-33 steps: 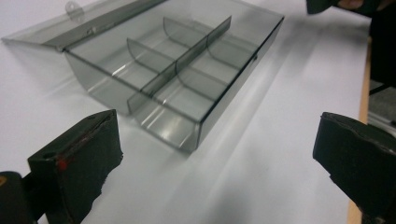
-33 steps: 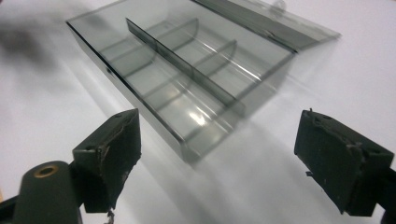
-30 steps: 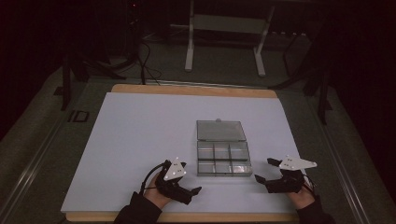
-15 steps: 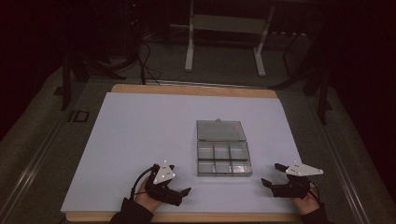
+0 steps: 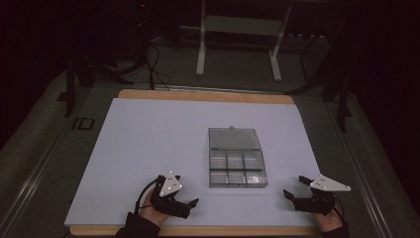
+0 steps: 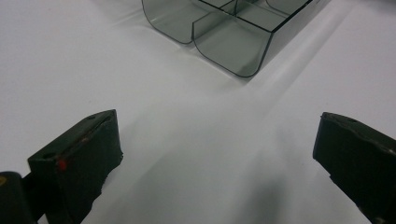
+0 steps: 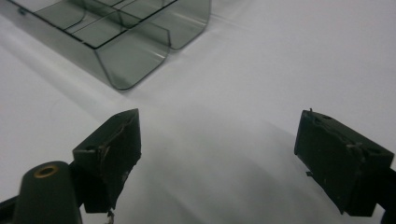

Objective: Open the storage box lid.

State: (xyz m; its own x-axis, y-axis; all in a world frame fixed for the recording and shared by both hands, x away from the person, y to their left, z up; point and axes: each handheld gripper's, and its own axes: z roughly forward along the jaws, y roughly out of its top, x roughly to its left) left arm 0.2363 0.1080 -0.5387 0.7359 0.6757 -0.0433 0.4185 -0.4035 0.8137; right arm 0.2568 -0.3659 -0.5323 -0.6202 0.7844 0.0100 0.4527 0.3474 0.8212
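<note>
from my high view, the clear compartment box (image 5: 237, 169) lies open at centre right of the frame on the white sheet (image 5: 148, 148) covering the counter (image 5: 208, 95), its lid (image 5: 234, 139) folded flat toward the top of the frame. my left gripper (image 5: 185, 206) sits at lower left, jaws spread wide and empty, well apart from the box. my right gripper (image 5: 295, 189) sits at lower right, jaws likewise wide and empty. in each gripper view a corner of the box appears in the upper frame, beyond the jaws.
</note>
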